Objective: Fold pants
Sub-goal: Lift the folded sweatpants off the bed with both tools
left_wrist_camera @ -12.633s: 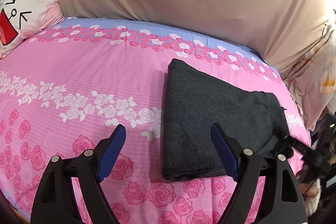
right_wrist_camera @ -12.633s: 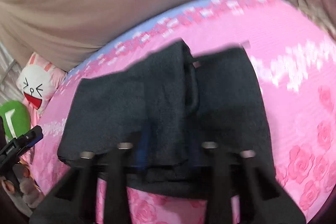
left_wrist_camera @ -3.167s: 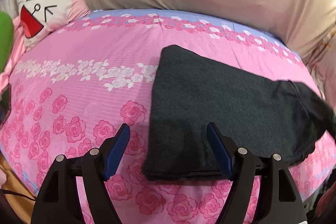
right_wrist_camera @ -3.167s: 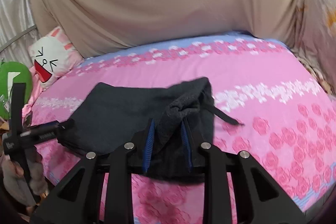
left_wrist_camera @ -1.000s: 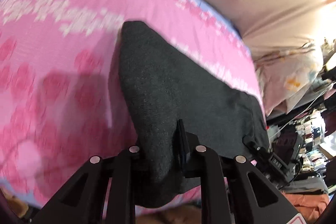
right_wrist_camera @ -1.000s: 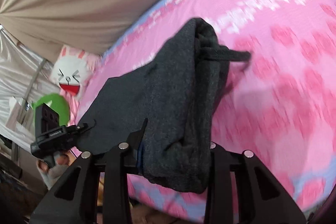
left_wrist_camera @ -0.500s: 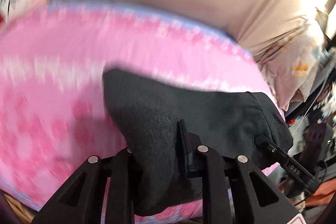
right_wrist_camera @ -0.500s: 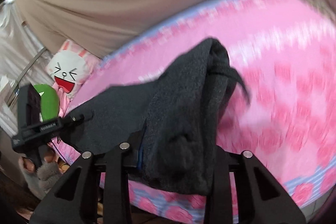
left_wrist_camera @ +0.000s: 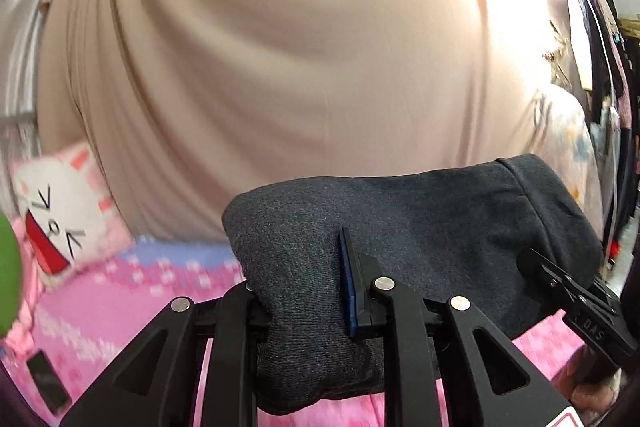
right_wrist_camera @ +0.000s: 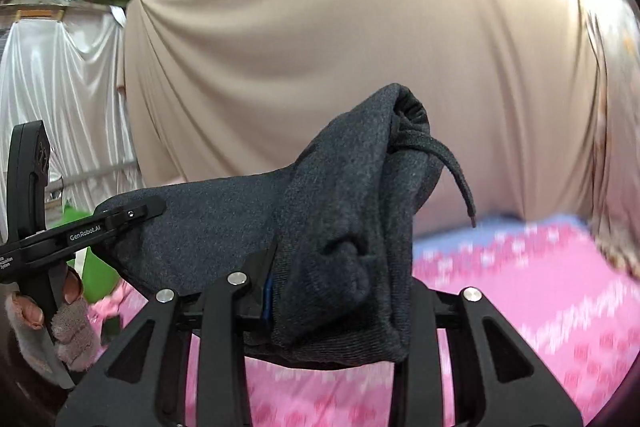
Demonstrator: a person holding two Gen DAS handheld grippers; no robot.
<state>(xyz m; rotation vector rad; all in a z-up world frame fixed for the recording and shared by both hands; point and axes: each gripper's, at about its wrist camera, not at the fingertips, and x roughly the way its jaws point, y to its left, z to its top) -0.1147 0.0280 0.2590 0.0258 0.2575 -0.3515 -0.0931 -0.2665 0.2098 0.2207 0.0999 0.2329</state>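
Observation:
The folded dark grey pants (left_wrist_camera: 420, 227) hang in the air above the pink bed, stretched between both grippers. My left gripper (left_wrist_camera: 304, 287) is shut on a thick bunch of the cloth at one end; only its right blue pad shows. My right gripper (right_wrist_camera: 340, 291) is shut on the bunched waistband end of the pants (right_wrist_camera: 352, 211), from which a drawstring (right_wrist_camera: 456, 171) dangles. In the left wrist view the right gripper (left_wrist_camera: 576, 303) shows at the far end of the cloth, and the left gripper (right_wrist_camera: 84, 231) shows in the right wrist view, held by a gloved hand (right_wrist_camera: 52, 311).
The pink rose-print bed (right_wrist_camera: 520, 299) lies below. A beige curtain (left_wrist_camera: 300, 67) hangs behind it. A white cartoon-face pillow (left_wrist_camera: 64, 215) sits at the bed's left, beside something green (left_wrist_camera: 8, 279). A dark phone-like object (left_wrist_camera: 46, 383) lies near the left edge.
Both grippers have risen and tipped up toward level, carrying the pants off the bed. The curtain now fills the views where the bedspread did before.

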